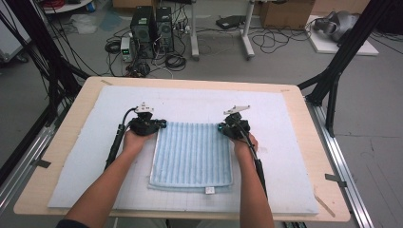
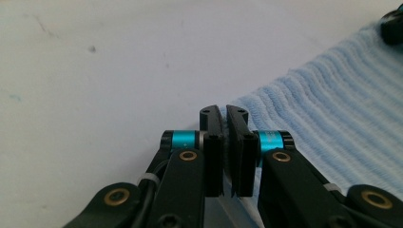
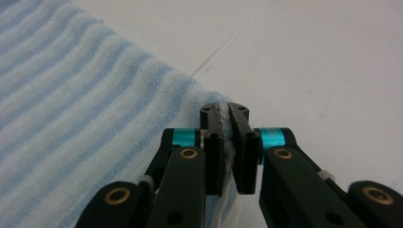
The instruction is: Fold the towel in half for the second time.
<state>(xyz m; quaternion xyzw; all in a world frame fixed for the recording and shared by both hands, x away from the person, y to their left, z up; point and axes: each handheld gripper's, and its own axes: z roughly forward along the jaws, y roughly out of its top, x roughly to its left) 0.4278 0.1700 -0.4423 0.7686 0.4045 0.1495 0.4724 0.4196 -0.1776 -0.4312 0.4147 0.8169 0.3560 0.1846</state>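
White mat [image 1: 294, 156] covers most of the wooden table [image 1: 62, 156], faint grid lines on it, tape tabs at the table's edges. Floor behind: 2 black PC towers [image 1: 153, 31] side by side with a small white box [image 1: 126, 47] just left of them and cables [image 1: 176, 59] tangled around, white stand legs [image 1: 247, 33], cardboard box [image 1: 285, 14] far right. Black frame struts [image 1: 351, 42] rise on both sides of the table.

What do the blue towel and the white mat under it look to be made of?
The towel looks like soft cotton terry: ribbed rows of light and darker blue with a fuzzy nap. The mat looks like thin foam or felt, matte white with faint grid lines, though that is uncertain.
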